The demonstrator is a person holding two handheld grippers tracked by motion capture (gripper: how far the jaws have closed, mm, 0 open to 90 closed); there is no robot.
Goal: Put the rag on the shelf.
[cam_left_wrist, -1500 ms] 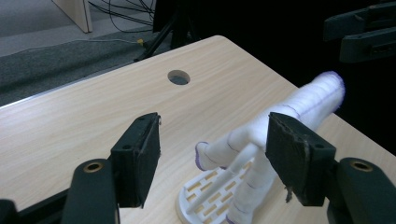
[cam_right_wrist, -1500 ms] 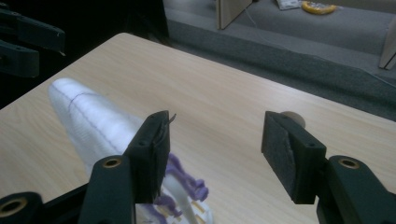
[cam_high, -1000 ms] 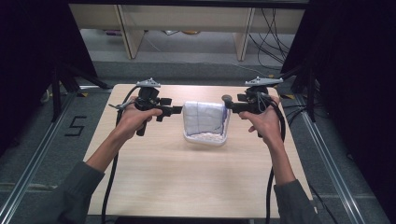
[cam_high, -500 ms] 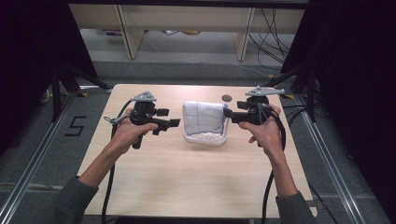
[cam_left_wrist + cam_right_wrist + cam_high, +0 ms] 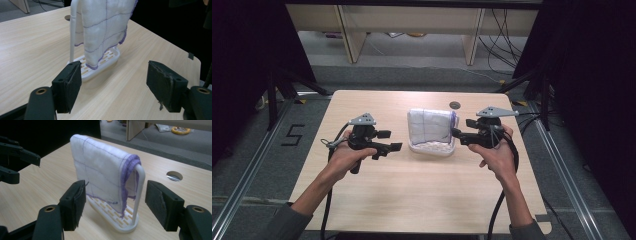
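The white cloth (image 5: 430,125) already hangs over its rack (image 5: 432,148) at the table's centre. My left gripper (image 5: 388,141) at nine o'clock and right gripper (image 5: 460,132) at three o'clock hold nothing, jaws apart and just opening wider; little seems left.

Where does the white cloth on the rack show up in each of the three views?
High view: the cloth hangs at the table's middle, between the two grippers.
Left gripper view: the cloth fills the top centre, draped down toward the rack's slotted base.
Right gripper view: the cloth sits centre, folded over the rack's white bar.
Shared landmark: the round hole in the tabletop just beyond the rack.
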